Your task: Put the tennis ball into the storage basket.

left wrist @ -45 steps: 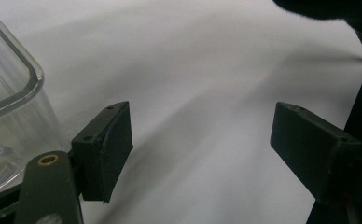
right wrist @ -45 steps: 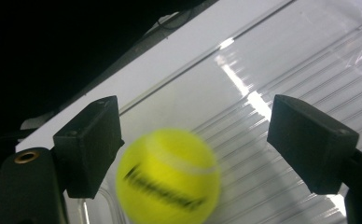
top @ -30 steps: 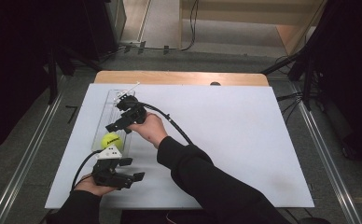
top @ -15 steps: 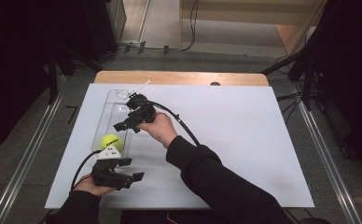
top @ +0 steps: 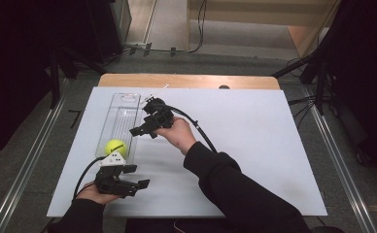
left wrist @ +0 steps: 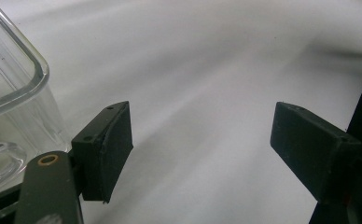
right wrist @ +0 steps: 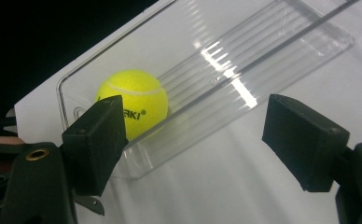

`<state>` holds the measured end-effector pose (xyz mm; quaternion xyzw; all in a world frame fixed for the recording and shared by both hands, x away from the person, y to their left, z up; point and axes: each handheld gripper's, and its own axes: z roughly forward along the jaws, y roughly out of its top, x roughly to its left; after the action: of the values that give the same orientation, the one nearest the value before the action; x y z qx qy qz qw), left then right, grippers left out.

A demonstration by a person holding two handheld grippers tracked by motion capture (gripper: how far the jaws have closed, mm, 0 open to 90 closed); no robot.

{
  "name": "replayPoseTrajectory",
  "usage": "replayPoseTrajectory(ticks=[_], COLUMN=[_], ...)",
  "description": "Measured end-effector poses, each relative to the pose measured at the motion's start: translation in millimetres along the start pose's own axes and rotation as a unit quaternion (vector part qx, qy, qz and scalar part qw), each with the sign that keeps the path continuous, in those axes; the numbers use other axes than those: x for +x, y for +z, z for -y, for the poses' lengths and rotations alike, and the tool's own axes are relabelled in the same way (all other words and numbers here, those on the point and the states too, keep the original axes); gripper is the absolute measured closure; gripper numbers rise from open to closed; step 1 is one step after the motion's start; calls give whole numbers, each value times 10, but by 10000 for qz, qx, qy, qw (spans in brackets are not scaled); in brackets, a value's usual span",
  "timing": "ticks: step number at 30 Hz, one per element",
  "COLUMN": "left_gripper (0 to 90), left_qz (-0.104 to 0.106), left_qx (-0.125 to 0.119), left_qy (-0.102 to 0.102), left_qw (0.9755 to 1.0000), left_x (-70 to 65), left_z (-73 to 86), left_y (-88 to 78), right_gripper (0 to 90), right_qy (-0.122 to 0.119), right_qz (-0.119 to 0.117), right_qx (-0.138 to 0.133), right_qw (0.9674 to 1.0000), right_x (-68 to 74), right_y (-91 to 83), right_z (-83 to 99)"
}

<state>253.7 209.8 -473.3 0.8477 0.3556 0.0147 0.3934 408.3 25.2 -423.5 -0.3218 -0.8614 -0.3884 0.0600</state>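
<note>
One tennis ball [top: 115, 147] sits at the near end of the clear tray [top: 123, 114]. It's light, fuzzy, squashy; pinch its middle. Both your left gripper [top: 134, 185] and right gripper [top: 139, 130] gape wide, holding nothing.

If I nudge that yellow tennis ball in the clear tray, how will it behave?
The tennis ball is round, so it would probably roll along the clear tray. The tray's walls should contain it. Its fuzzy felt likely grips well.
</note>
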Motion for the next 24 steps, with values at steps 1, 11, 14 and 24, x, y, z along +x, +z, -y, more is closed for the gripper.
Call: replayPoseTrajectory(ticks=[1,11,14,24], left_gripper=[215,215,215,215], left_qz=[0,-17,-9,-26], left_qx=[-2,4,4,12], left_qy=[-6,-30,-28,-33], left_qw=[10000,10000,10000,10000], left_x=[0,0,5,-1], left_z=[1,3,3,5], left_y=[2,4,2,6], right_gripper=[195,203,203,205], right_qy=[8,61,72,150], right_qz=[11,77,80,52], right_qx=[-6,98,93,60], right_qw=[10000,9999,9999,9999], right_x=[-13,-102,-119,-169], right_y=[-19,-158,-175,-272], right_z=[15,139,188,357])
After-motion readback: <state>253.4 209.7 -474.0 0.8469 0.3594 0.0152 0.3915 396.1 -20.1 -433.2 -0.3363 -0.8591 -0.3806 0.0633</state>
